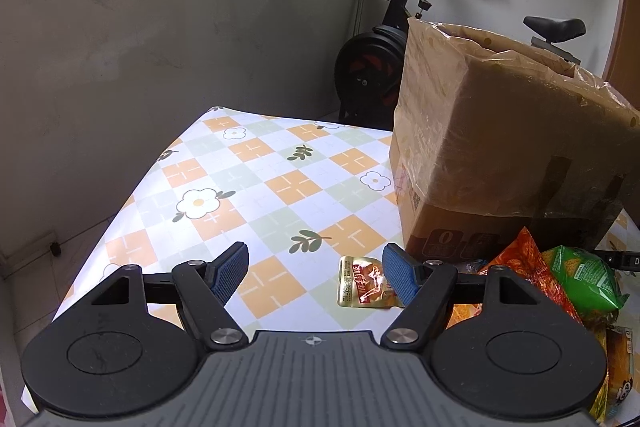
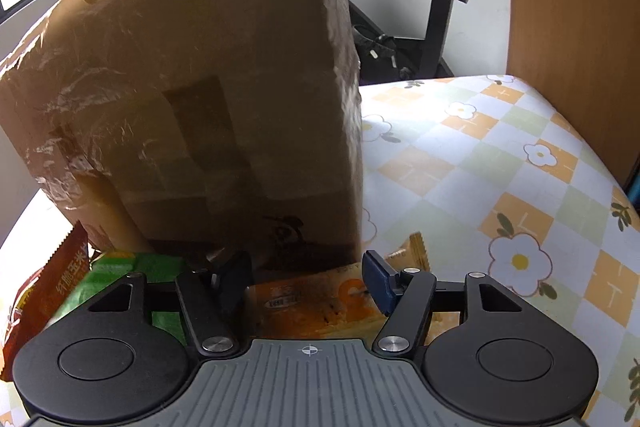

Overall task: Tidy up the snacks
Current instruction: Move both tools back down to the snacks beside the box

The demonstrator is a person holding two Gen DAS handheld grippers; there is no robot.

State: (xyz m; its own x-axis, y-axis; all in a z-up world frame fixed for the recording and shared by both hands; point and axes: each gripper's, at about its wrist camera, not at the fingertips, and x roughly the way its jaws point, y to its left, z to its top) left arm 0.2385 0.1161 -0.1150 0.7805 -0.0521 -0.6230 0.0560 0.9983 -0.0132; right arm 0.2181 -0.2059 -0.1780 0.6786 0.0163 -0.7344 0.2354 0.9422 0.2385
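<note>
- Snacks sit loose in a pile on the table at the foot of the cardboard box (image 1: 496, 131); none seen going in yet, so by my read the task is early, most of it left.
- Cardboard box: tall, plastic-wrapped, open top, upright on the right part of the floral tablecloth (image 1: 248, 183); inside hidden.
- Tablecloth: wide bare area left of the box, table edges drop off at left and far side; good room for moving there, tight against the box wall.
- Exercise bike (image 1: 384, 59) behind the table, well apart.
- Green bag (image 1: 580, 279) and orange-red bag (image 1: 524, 259) lie touching, just right of the box's near corner.
- Orange flat packet (image 2: 320, 303) lies under the right gripper (image 2: 306, 283), against the box base; jaws apart either side of it, pads not pressing.
- Small gold sachet (image 1: 362, 283) alone on the cloth, just beside the left gripper (image 1: 316, 273), whose jaws stand wide, nothing held.
</note>
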